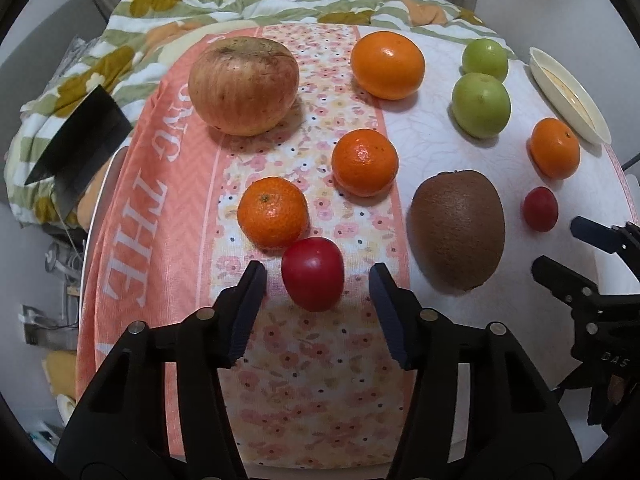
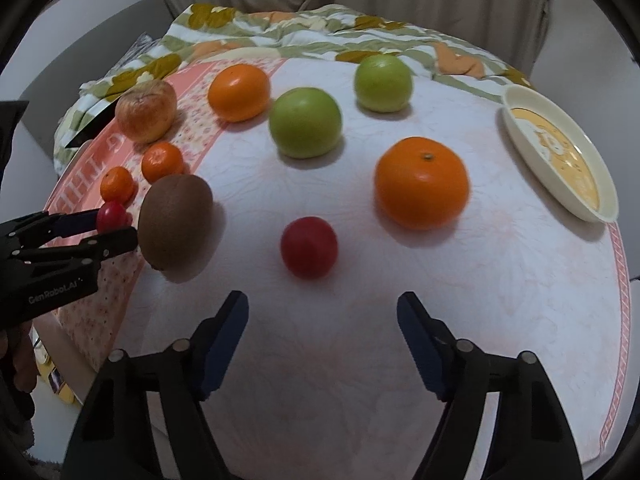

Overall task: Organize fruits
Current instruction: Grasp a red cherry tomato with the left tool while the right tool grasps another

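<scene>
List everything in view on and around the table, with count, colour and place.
Apple: 1, reddish-yellow, far left on the towel.
Oranges: 4, orange; three on or by the towel, one near the dish.
Green fruits: 2, green, far right.
Kiwi: 1, brown, centre.
Small red fruits: 2, red; one between the left gripper's fingers, one right of the kiwi.
Dish: 1, cream, right edge.
Towel: 1, pink floral, left half.
Quilt: 1, green-white floral, behind.
Left gripper: open.
Right gripper: open.
</scene>
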A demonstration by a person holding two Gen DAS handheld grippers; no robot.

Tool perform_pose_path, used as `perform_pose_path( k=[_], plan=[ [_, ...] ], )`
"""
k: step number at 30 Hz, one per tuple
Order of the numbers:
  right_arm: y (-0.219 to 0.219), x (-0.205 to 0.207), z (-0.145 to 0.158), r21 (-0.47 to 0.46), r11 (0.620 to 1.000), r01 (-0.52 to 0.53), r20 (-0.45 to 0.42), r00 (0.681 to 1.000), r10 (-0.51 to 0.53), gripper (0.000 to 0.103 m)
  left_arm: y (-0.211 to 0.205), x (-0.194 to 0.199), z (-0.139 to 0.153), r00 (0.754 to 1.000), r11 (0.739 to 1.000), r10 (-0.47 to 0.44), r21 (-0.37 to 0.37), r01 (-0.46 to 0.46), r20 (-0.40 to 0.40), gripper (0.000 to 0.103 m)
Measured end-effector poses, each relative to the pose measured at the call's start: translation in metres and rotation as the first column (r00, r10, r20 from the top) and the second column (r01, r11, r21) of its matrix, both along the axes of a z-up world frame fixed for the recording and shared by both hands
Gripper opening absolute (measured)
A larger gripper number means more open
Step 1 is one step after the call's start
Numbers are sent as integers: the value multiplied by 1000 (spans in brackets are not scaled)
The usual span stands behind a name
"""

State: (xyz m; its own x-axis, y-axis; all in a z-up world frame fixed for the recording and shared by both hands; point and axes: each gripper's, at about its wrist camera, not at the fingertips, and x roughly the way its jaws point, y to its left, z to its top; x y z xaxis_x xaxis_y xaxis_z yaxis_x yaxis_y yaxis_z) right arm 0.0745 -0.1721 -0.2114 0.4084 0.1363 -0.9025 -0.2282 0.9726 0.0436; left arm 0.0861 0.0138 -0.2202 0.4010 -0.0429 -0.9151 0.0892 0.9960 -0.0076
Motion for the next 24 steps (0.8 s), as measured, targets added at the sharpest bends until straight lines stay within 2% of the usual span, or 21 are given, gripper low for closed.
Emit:
perform_pose_path(
  k=[4,10,16,24],
  plan=[
    [7,4,-3,2,1000,-24,-9,1000,24,59,-4,-2,1,1000,1000,-18,11,18,4,48],
    [13,14,-4,-7,999,-33,4,999,33,49,-5,-2,2,1000,999,-30,13,30,6,44],
    [13,22,-4,-9,999,-39,18,999,39,28,-5,-1,2,999,999,-33,13,33,8,37],
    [17,17,5,0,999,-36,49,998,36,28,-3,-6,7,998,998,-56,-5,56,21,37]
  ],
)
